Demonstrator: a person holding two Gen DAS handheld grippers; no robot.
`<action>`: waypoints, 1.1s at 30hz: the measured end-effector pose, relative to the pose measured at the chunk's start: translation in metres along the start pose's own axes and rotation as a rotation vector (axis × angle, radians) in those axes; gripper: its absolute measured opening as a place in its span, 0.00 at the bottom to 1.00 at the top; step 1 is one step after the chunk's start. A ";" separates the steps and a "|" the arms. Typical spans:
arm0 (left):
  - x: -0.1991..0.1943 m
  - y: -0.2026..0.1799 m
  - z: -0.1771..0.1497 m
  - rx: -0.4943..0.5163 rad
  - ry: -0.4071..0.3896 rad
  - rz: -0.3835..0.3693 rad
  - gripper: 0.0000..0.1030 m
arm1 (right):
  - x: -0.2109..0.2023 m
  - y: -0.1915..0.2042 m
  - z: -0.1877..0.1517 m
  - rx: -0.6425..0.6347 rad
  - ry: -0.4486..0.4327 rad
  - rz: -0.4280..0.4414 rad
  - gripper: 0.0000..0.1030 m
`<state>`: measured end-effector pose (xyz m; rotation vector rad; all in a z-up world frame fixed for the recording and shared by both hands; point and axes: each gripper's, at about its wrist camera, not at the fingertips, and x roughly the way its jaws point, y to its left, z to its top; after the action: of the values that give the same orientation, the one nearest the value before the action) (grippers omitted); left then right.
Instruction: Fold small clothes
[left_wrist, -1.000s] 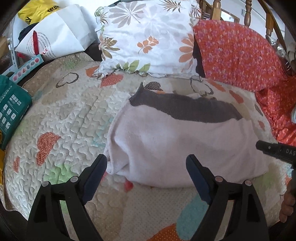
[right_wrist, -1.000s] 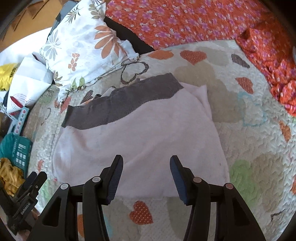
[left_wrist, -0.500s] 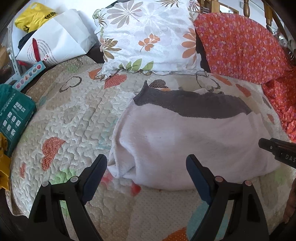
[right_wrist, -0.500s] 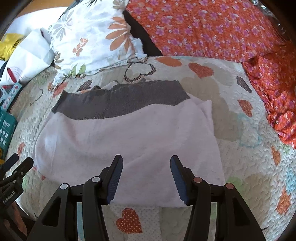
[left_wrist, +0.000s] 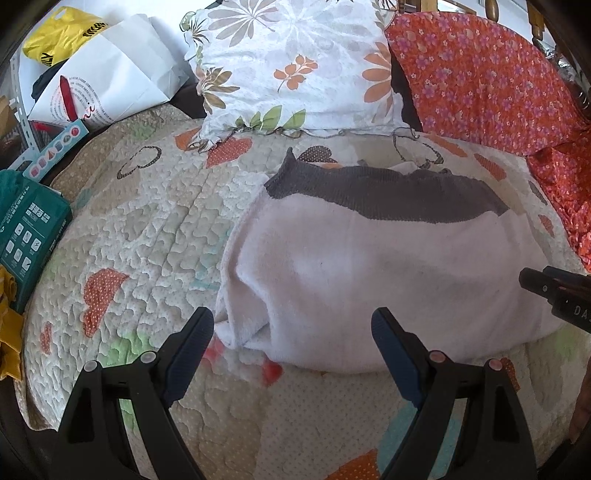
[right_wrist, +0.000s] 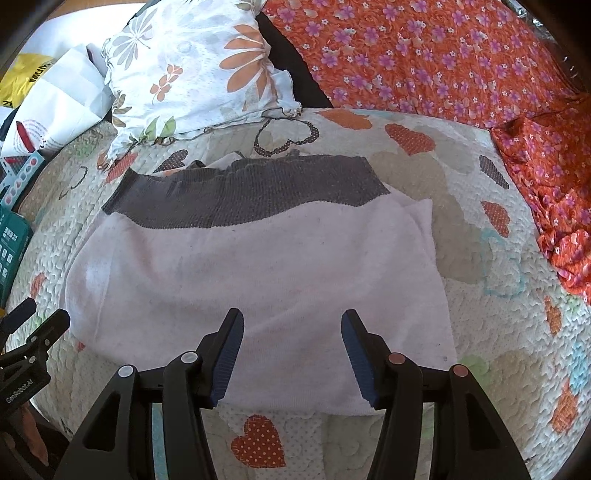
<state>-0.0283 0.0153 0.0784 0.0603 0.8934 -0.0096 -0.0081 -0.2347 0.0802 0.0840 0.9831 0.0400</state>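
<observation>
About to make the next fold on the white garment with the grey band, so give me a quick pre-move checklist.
1. Left gripper open, nothing between its fingers: ok.
2. Right gripper open above the near hem, not gripping: ok.
3. White garment lying flat on the quilt: ok, though its left edge is bunched.
4. Grey band at the far side, uncovered: ok.
5. Floral pillow apart from the garment: ok.
6. Layers underneath lined up: cannot tell.
</observation>
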 end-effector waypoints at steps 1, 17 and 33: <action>0.000 0.000 0.000 0.001 0.001 -0.001 0.84 | 0.000 0.000 0.000 -0.002 -0.001 -0.001 0.58; 0.006 -0.001 -0.004 0.000 0.025 -0.011 0.84 | 0.002 0.000 -0.002 -0.011 0.002 -0.011 0.59; 0.010 0.001 -0.005 -0.002 0.046 -0.020 0.84 | 0.006 -0.001 -0.003 -0.005 0.015 -0.013 0.59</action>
<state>-0.0257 0.0163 0.0672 0.0497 0.9402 -0.0261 -0.0074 -0.2353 0.0736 0.0728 0.9980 0.0313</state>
